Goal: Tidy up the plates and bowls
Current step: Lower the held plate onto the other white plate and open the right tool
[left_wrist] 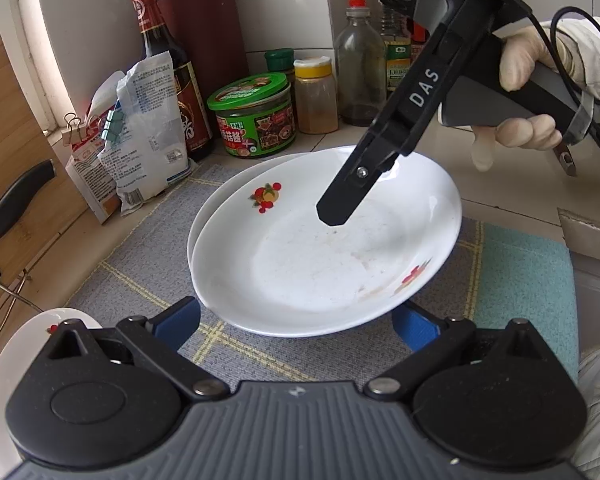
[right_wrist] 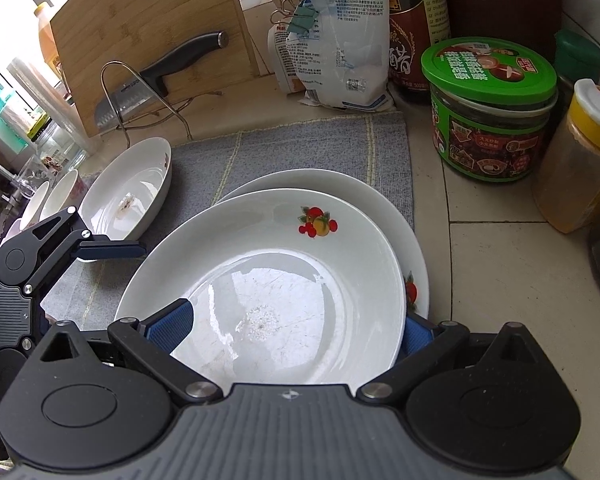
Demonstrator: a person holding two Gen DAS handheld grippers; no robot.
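A white deep plate with fruit prints [left_wrist: 312,264] [right_wrist: 268,280] sits tilted on a second white plate [left_wrist: 198,216] [right_wrist: 384,200] on the grey mat. My right gripper [right_wrist: 296,324] straddles the top plate's near rim, one blue pad inside and one outside, jaws wide; in the left wrist view its finger [left_wrist: 336,208] reaches into the plate. My left gripper [left_wrist: 296,320] is open, its blue pads either side of the plate's near edge; it also shows in the right wrist view [right_wrist: 100,246]. A third white plate [right_wrist: 128,192] [left_wrist: 4,360] lies at the left.
The grey mat [right_wrist: 300,144] lies on the counter. A green-lidded jar [right_wrist: 488,112], a yellow-capped spice jar [right_wrist: 580,160], bottles and bags [right_wrist: 340,32] stand behind. A cutting board with a knife [right_wrist: 148,40] leans at the left. Small bowls [right_wrist: 48,200] sit far left.
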